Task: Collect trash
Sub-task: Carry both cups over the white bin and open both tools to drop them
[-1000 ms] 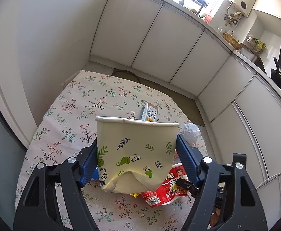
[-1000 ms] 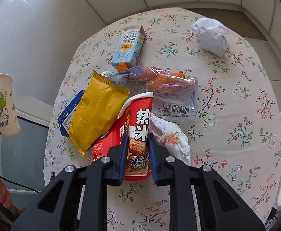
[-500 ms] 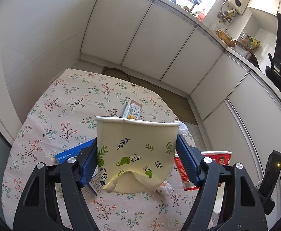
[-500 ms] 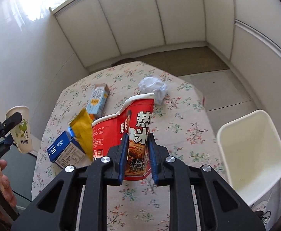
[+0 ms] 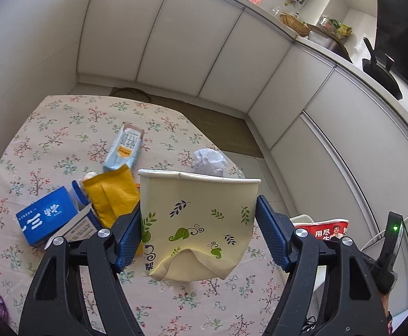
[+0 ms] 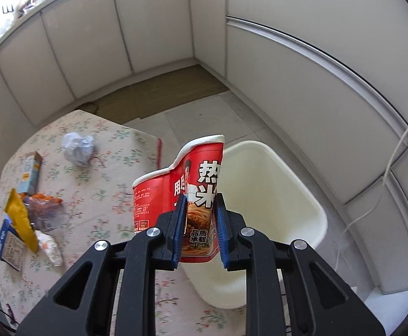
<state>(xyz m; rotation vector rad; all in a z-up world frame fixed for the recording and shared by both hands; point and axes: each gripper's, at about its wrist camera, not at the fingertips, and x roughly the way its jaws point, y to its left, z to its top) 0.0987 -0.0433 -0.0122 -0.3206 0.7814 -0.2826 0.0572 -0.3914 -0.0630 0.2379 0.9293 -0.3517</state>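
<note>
Swinging away from the floral-cloth table [image 6: 97, 196], the right gripper [image 6: 199, 229] has carried the crushed red instant-noodle cup [image 6: 192, 187] from among the litter to the near rim of the cream plastic waste bin [image 6: 274, 193] on the floor beside the table. Its jaws stand narrow, pinching the cup's folded wall, and the cup rises beyond the fingertips, partly overlapping the bin's mouth. That suggests the drop is close; a little more travel over the bin looks needed first.

The left gripper [image 5: 198, 232] has drifted toward the bin too, and grips a dented cream paper cup with green leaf print [image 5: 198, 215] across its body, jaws fairly wide. Left on the table, away from the bin, are a blue carton [image 5: 47, 218], a yellow snack bag [image 5: 111, 193], a pale-blue drink carton [image 5: 124, 151] and a crumpled white paper ball [image 5: 209, 162].
</note>
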